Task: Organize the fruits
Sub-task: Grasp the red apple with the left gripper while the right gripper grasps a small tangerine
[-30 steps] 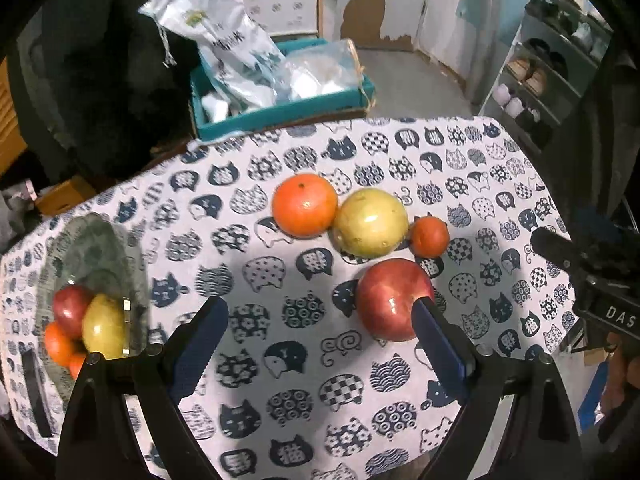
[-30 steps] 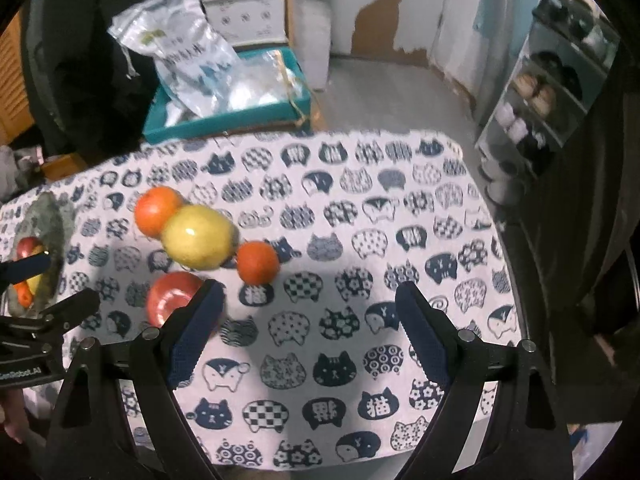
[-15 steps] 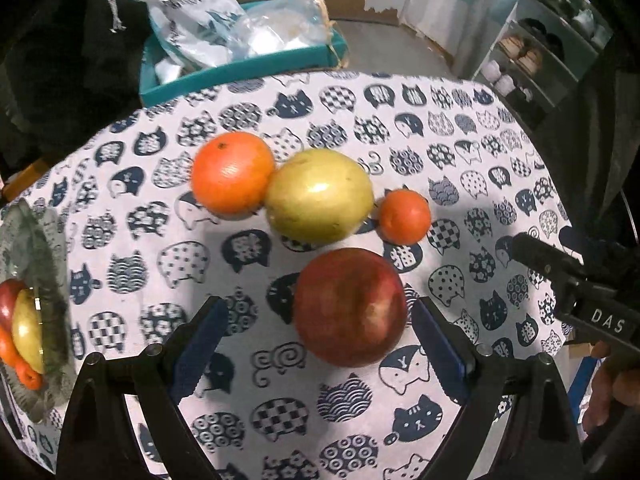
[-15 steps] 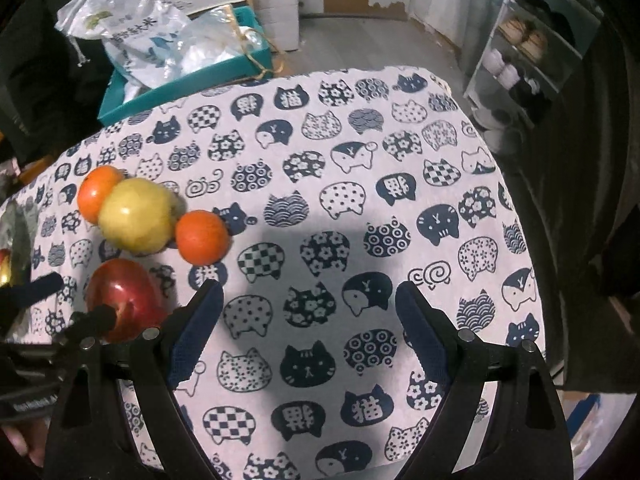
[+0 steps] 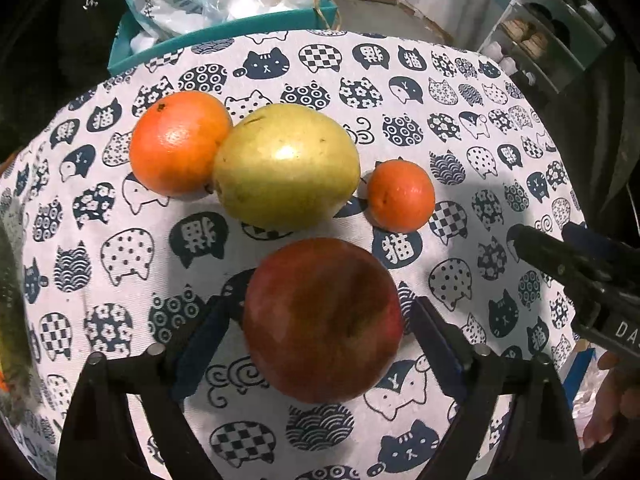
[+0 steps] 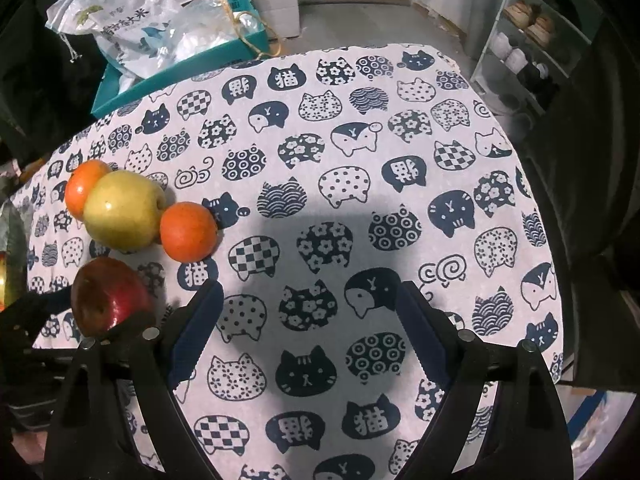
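Red and glossy, the apple [image 5: 323,320] lies on the cat-print tablecloth [image 5: 472,128], on the near side of a row of three fruits: the large orange [image 5: 180,142], the yellow-green pear [image 5: 286,166] touching it, and the small orange [image 5: 401,194] just beside the pear. Your left gripper [image 5: 318,328] straddles the apple, one blue pad on each side. The jaws have just been closing, with the apple between them. The right pad looks to be at the skin; a sliver of cloth seems to show beside the left pad, so treat the grip as not yet made.

The step in hand is the pick of the apple. The next move likely calls for closing until both pads bear on the widest part, then lifting straight up, clear of the pear. The dish at the far left edge of the left wrist view is blurred; it is the probable destination.

Your right gripper [image 6: 310,332] is spread wide over bare tablecloth, with nothing between its pads.

Compared with the frame a second ago, the apple has gone from the right pad's tip to centred between the jaws, and the fruits fill more of both views.
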{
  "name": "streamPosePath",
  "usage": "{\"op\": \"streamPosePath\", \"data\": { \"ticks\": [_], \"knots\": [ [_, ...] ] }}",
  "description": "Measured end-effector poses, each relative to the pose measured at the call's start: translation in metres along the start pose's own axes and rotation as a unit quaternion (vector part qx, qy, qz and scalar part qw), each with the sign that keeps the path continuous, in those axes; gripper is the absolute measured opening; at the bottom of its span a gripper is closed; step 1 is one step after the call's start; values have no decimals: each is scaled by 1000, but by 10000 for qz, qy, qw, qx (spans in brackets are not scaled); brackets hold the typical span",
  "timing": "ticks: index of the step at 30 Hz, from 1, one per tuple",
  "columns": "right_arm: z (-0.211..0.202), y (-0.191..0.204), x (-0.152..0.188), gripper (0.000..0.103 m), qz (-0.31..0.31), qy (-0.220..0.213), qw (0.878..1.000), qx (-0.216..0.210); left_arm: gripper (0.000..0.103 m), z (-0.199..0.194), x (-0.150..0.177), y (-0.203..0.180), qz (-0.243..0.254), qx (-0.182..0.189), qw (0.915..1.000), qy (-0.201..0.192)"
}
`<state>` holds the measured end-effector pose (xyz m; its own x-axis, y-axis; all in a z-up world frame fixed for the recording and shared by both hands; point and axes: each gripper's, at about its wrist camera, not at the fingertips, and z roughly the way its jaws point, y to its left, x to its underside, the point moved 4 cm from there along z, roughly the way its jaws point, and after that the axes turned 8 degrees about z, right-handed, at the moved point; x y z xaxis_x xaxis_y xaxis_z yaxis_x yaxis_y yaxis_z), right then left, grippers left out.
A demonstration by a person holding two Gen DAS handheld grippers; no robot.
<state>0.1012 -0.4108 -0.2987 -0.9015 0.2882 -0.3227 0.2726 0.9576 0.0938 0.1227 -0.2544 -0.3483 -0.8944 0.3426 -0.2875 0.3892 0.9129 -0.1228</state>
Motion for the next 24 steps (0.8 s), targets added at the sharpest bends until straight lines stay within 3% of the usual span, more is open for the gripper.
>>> {"op": "streamPosePath", "data": {
  "ticks": [1, 12, 18, 24],
  "knots": [
    [1, 1, 0, 87, 3, 12, 10000, -28, 75, 1, -1, -1, 3, 38, 10000, 12],
    [22, 39, -10, 87, -307, 143, 9971, -679, 75, -7, 5, 15, 74, -106, 9999, -41],
    [44, 69, -15, 86, -733, 249, 9943, -729, 75, -19, 10, 40, -15, -261, 9995, -167],
    [62, 85, -15, 73, -947, 361, 9925, -681, 75, -30, 13, 65, -211, -292, 9990, -255]
  ]
}}
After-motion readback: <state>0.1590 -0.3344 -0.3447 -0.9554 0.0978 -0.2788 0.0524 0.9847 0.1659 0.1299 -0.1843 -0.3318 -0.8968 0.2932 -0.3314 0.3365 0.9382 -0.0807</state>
